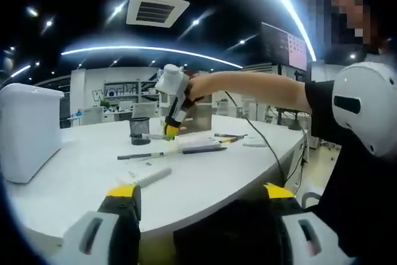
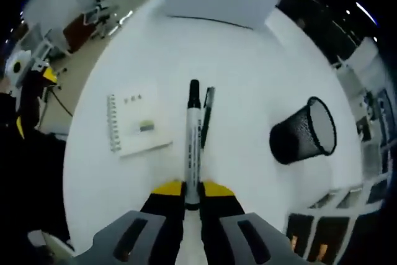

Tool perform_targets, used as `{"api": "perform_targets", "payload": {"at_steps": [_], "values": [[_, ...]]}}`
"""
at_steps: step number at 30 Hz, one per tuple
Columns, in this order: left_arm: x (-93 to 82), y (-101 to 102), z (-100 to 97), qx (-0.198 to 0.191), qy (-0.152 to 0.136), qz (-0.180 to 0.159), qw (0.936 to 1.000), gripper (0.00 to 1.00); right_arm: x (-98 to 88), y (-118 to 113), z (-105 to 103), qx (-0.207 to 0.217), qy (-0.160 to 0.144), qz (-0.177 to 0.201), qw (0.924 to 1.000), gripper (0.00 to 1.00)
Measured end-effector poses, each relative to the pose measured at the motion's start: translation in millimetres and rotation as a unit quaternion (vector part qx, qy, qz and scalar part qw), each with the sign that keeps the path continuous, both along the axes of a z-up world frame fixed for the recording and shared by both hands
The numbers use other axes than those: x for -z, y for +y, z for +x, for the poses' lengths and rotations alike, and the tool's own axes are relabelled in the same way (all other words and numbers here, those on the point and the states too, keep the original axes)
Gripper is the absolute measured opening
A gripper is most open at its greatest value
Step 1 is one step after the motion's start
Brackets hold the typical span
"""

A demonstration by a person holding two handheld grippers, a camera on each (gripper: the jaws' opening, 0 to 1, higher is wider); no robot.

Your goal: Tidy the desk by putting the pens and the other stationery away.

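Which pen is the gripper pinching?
The white marker with the black cap. The right hand-held gripper is shut on its end. The dark pen beside it lies loose on the table.

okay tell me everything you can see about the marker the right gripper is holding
The marker is a long, slim pen with a white barrel and a black cap at its far end. The right hand-held gripper is shut on its near end, its yellow-tipped jaws pinching the barrel. It points forward, away from the gripper, above the white table. A darker pen appears alongside it; whether they touch is unclear.
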State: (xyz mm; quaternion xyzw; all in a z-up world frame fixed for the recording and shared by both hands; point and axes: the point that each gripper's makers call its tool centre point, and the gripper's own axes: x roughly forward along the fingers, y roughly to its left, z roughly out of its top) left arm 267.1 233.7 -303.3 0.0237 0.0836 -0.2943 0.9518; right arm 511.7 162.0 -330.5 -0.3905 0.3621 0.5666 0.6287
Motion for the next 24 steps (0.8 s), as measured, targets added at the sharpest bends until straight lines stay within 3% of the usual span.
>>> {"api": "perform_targets", "payload": {"at_steps": [8, 24], "values": [[2.1, -14.6, 4.2, 0.015, 0.006, -0.002, 0.9999, 0.78, -14.1, -48.6, -12.8, 0.032, 0.001, 0.049, 0.9983, 0.07], [-2.7, -39.8, 14.4, 0.039, 0.008, -0.012, 0.9991, 0.77, -32.3, -108.7, -42.7, 0.076, -0.01, 0.143, 0.9868, 0.07]]}}
